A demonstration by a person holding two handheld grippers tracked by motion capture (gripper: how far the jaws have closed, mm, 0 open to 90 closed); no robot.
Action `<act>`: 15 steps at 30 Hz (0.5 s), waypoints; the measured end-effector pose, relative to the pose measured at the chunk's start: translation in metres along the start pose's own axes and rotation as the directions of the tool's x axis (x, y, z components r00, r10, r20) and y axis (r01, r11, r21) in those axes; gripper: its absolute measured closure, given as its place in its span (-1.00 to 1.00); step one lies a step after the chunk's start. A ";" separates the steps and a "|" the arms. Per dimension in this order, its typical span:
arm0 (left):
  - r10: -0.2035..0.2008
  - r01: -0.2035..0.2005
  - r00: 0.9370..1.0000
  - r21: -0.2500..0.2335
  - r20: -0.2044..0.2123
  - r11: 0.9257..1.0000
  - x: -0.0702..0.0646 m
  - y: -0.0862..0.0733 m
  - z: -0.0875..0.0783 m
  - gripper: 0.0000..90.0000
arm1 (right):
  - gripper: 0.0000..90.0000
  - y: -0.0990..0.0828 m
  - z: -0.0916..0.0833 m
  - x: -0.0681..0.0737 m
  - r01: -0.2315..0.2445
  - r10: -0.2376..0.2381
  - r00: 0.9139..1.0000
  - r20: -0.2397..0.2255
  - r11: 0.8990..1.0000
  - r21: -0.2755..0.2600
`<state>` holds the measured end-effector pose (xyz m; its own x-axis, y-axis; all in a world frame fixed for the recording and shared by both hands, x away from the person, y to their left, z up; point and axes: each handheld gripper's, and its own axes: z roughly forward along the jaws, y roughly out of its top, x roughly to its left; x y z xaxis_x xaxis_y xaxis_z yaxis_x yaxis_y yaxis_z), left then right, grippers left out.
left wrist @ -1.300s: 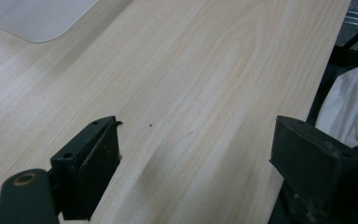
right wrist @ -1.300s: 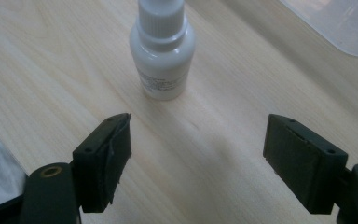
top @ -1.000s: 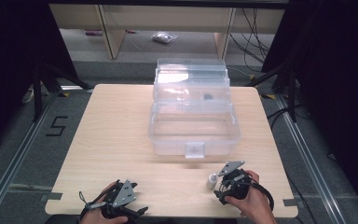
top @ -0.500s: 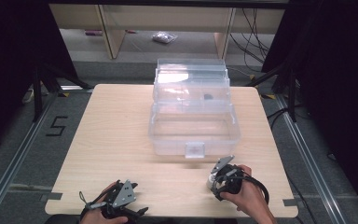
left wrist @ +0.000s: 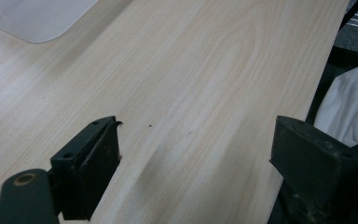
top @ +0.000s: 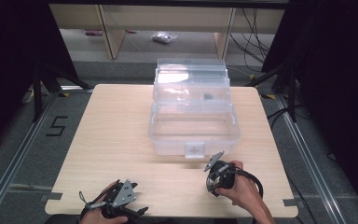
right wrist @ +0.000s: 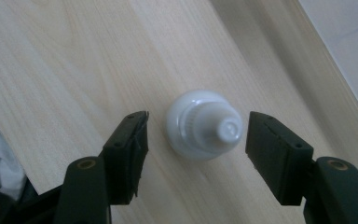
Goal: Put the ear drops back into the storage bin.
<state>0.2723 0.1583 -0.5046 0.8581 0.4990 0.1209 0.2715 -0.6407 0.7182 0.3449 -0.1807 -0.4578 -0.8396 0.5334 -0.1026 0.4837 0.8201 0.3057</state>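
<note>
Your right gripper [right wrist: 196, 128] hovers over a small white bottle [right wrist: 203, 125] standing on the table [top: 121, 135], just near of the clear plastic box [top: 193, 116]. Its jaws have just been closing, the bottle between them, the pads not yet touching it. Your left gripper [left wrist: 196, 154] sits at the near left edge, jaws wide apart and holding nothing.

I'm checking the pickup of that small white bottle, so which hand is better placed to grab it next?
The right. The right gripper already straddles the small white bottle, its jaws just closing but not yet pressing on it. The left gripper sits open at the table's near-left edge, far from the bottle.
</note>
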 end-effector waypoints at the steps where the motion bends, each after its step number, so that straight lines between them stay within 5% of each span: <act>1: 0.000 0.000 1.000 0.000 0.000 1.000 0.000 0.000 0.000 -0.67 | -0.11 0.000 0.000 0.000 0.000 0.000 1.000 0.000 1.000 0.000; 15: 0.002 -0.002 1.000 -0.001 0.000 1.000 0.000 0.000 0.000 -0.67 | 0.10 0.011 0.008 -0.002 0.033 -0.032 0.999 -0.021 0.999 0.043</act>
<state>0.2722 0.1584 -0.5044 0.8585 0.4980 0.1223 0.2694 -0.6410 0.7188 0.3541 -0.1710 -0.4621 -0.8599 0.5020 -0.0925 0.4655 0.8456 0.2613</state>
